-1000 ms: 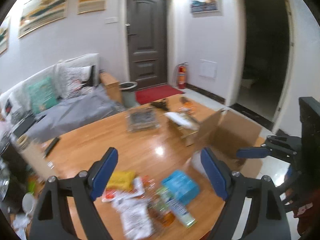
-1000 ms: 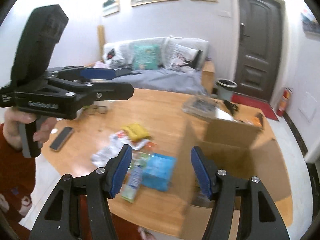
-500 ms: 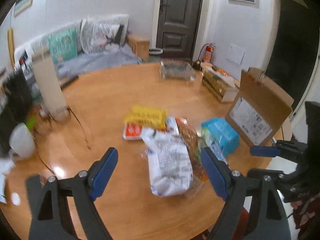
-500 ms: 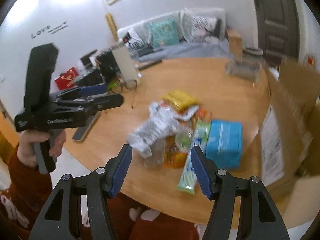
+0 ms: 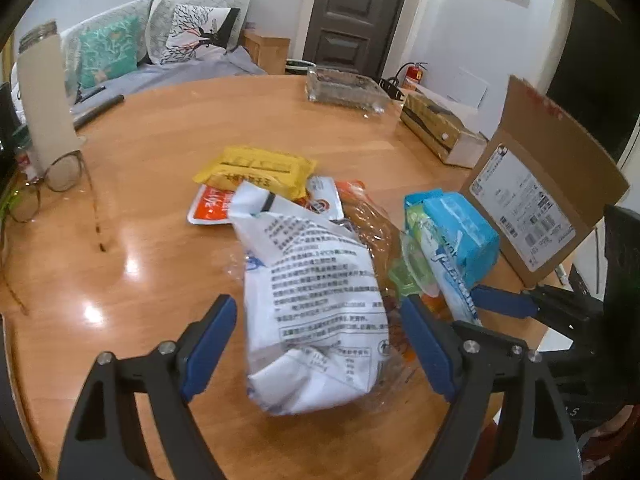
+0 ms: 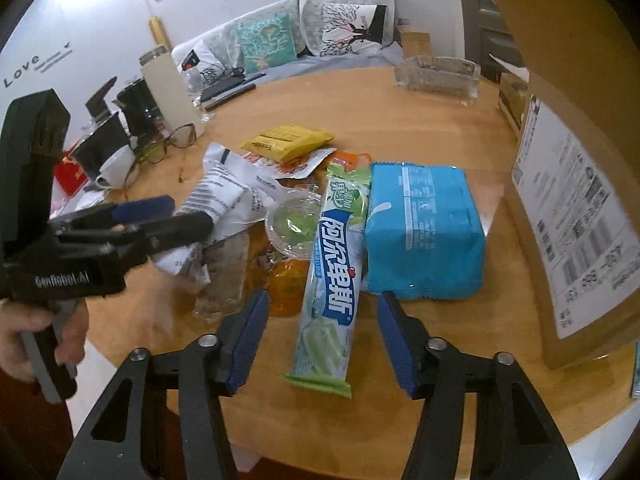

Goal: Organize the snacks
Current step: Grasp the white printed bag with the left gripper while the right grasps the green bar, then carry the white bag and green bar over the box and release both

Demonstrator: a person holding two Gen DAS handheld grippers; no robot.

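A pile of snacks lies on the round wooden table (image 5: 140,208). A white printed bag (image 5: 316,304) lies between the open jaws of my left gripper (image 5: 320,344); it also shows in the right wrist view (image 6: 224,196). A long green-and-blue biscuit pack (image 6: 332,292) lies between the open jaws of my right gripper (image 6: 320,344). A blue pack (image 6: 420,236) lies beside it, and shows in the left wrist view (image 5: 460,236). A yellow pack (image 5: 256,172) lies behind. A green jelly cup (image 6: 294,228) and orange packs sit in the pile. An open cardboard box (image 5: 540,196) stands at the right.
Glasses (image 5: 44,188) and a tall white cylinder (image 5: 44,96) stand at the table's left. A clear glass tray (image 5: 344,88) and a long yellow box (image 5: 440,128) sit at the far side. A white cup (image 6: 116,168) and dark items crowd the left edge.
Both grippers have come down and closer to the snack pile. The white bag now lies between the left jaws and the green-and-blue pack between the right jaws.
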